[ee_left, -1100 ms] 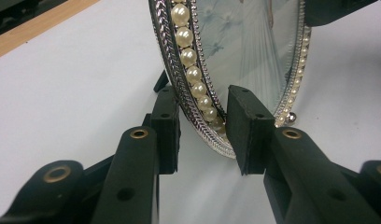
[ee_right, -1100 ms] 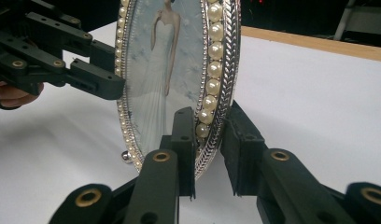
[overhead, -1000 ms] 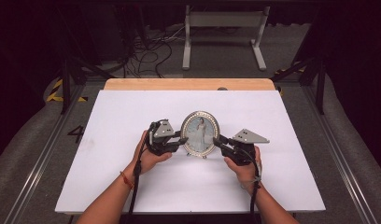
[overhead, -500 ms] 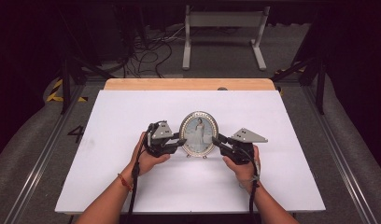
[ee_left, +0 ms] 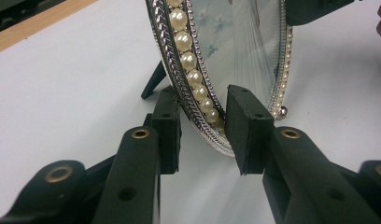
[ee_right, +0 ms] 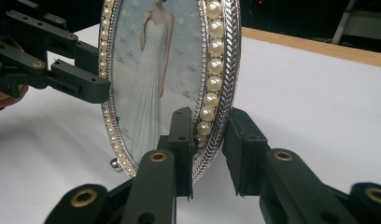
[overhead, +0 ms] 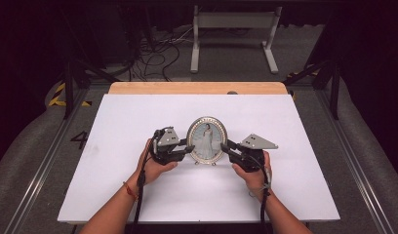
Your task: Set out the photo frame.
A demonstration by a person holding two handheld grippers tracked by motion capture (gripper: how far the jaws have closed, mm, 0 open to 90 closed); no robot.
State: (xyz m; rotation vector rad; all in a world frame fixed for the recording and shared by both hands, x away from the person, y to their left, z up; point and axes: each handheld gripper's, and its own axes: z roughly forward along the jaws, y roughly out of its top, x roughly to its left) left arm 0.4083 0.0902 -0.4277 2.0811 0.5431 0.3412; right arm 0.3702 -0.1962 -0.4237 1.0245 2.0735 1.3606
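I could read just one mark: a large "4" [overhead: 80,140] painted on the floor, well off to the left of my left fingers.

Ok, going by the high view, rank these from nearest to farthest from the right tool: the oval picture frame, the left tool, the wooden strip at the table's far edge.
1. Oval picture frame: right at the tip of the right tool, its rim between the jaws.
2. Left tool: across the frame, at its opposite edge.
3. Wooden strip: along the far edge of the table, well beyond the frame.
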